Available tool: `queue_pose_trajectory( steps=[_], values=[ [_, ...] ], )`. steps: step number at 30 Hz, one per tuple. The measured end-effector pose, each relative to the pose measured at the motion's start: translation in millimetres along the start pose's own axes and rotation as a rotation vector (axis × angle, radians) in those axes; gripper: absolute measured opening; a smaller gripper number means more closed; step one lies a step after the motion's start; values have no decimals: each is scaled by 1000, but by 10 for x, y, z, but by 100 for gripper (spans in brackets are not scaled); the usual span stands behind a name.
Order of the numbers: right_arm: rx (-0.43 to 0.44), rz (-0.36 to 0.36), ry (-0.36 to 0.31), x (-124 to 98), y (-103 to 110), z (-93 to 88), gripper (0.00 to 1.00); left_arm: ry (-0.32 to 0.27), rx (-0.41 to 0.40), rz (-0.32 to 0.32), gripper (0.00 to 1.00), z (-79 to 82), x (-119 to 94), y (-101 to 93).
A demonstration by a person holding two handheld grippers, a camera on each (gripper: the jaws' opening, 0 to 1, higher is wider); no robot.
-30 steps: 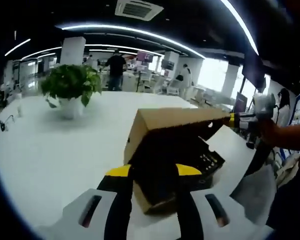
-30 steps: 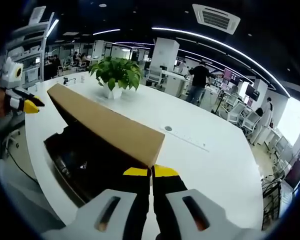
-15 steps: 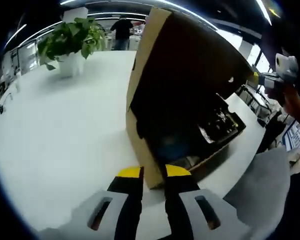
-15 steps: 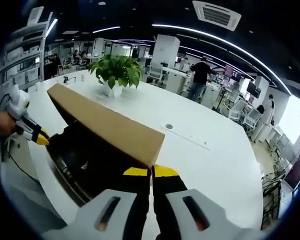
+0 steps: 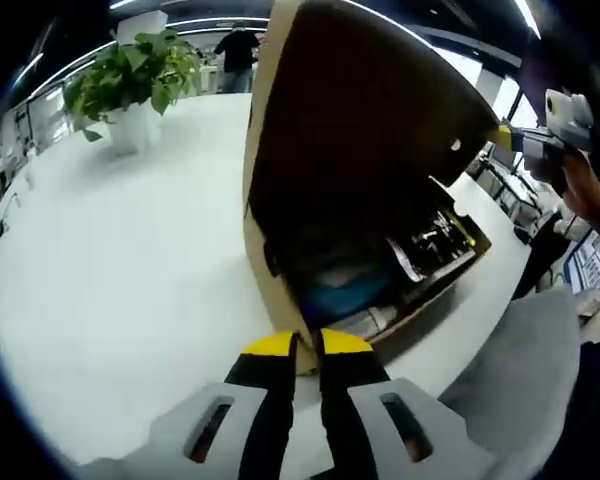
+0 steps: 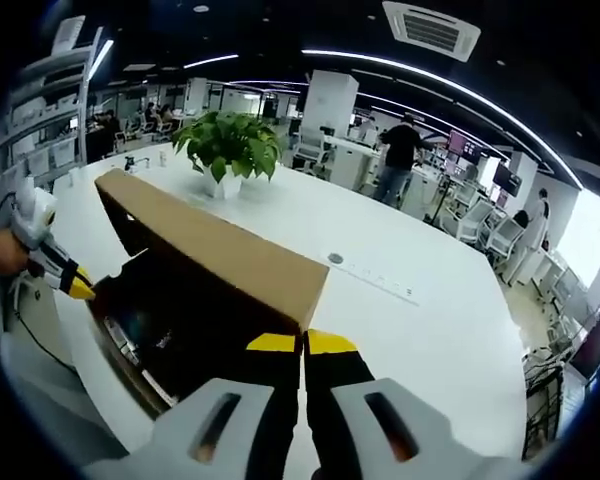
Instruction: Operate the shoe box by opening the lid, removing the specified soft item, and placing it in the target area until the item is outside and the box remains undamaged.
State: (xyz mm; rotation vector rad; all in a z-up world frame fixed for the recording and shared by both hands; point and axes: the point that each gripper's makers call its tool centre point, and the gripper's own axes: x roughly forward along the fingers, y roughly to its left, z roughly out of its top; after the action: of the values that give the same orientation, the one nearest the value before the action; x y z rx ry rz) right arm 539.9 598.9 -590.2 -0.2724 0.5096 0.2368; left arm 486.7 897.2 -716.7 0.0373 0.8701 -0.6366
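Shoe box [image 5: 380,300] sits on the white desk [image 5: 110,260], lid [image 6: 210,250] raised. Right hand-held gripper [image 6: 301,345] pinches the lid's corner, jaws together. Left hand-held gripper [image 5: 307,345] nips the box's near corner at 6 o'clock, jaws narrow. A blue item [image 5: 340,288] lies inside. Potted plant [image 6: 230,148] at 11 o'clock.

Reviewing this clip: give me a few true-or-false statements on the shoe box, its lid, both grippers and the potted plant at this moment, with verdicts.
1. The shoe box has its lid raised. True.
2. The right gripper is shut on a corner of the lid. True.
3. The left gripper is lifting a soft item clear of the box. False: its jaws sit nearly closed at the box's near corner, with no item between them.
4. The potted plant stands inside the box. False: it stands on the white table, beyond the box.
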Motion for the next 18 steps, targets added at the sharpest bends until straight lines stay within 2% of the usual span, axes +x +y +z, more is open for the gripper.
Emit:
queue_pose_trajectory(
  steps=[18],
  values=[
    [0,4,-10,392,-241,244,0,9,15,3,4,1,23,10]
  ],
)
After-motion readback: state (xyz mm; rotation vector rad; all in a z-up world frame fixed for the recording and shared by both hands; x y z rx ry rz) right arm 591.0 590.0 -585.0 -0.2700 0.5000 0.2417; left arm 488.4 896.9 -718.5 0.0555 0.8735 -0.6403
